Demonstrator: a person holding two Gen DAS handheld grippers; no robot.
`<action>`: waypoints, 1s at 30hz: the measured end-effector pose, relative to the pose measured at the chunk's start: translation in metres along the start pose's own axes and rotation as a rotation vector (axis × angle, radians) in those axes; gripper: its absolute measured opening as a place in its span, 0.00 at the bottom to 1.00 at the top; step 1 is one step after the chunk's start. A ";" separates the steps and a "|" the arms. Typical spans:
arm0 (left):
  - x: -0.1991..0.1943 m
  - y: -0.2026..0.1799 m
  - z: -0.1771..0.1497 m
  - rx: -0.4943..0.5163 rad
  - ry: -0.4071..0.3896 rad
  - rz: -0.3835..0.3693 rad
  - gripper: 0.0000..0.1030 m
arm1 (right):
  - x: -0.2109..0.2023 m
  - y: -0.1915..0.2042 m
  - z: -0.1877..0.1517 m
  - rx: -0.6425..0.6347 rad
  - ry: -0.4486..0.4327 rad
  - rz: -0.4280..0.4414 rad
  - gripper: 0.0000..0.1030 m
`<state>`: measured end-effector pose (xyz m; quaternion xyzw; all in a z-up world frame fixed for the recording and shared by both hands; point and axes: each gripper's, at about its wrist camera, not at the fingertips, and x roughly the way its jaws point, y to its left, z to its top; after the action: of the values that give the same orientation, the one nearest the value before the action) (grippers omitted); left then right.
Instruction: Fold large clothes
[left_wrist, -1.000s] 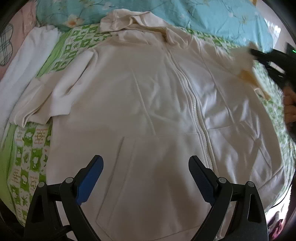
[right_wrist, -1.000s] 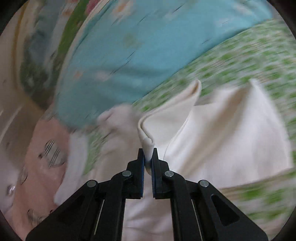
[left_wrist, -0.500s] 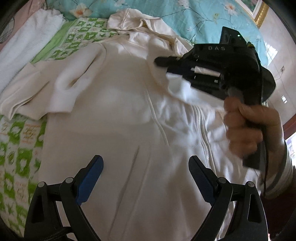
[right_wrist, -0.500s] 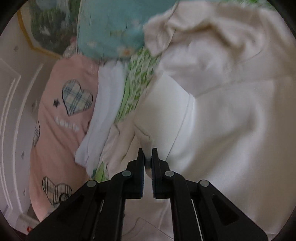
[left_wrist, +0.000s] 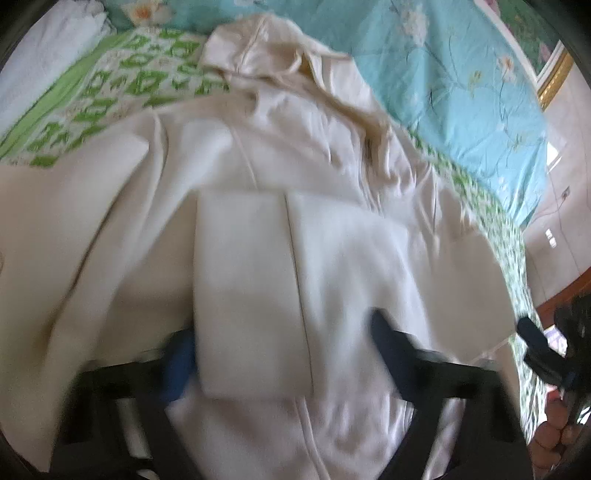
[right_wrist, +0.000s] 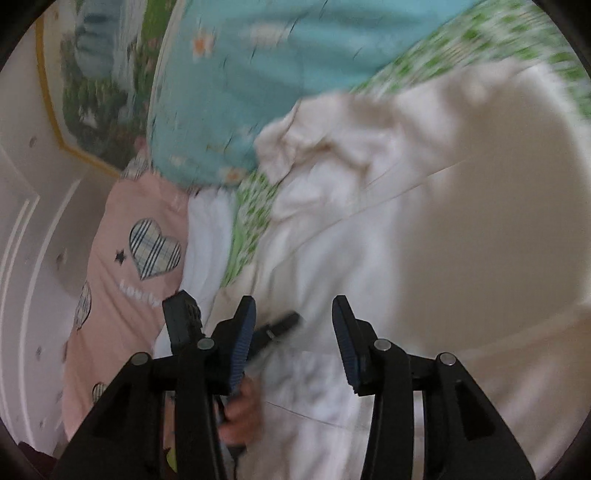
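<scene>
We see the cream hooded jacket spread flat on the green patterned sheet, with one sleeve folded across its front and lying between the jaws of our left gripper; its hood is farther ahead of these jaws, against the turquoise flowered quilt. The left jaws are closing around the sleeve cuff, but the picture is blurred and we cannot tell if the pads already press it. The jaws of our right gripper are opening, about half wide, with nothing between them, only the jacket under and ahead of them, while a white cloth and a pink cushion with hearts lie to their left.
</scene>
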<state>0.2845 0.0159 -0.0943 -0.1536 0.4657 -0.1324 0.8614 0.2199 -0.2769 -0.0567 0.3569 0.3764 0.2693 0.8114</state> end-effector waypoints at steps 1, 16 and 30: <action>0.005 0.000 0.004 0.008 0.013 0.008 0.17 | -0.015 -0.005 -0.001 0.007 -0.032 -0.024 0.44; -0.036 0.035 0.003 -0.010 -0.087 0.139 0.03 | -0.063 -0.080 0.074 -0.015 -0.106 -0.503 0.55; -0.024 0.011 -0.001 0.039 -0.083 0.164 0.03 | -0.034 -0.100 0.098 -0.120 0.007 -0.570 0.05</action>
<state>0.2718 0.0349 -0.0809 -0.1036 0.4378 -0.0640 0.8908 0.2955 -0.3976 -0.0755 0.1872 0.4478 0.0534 0.8727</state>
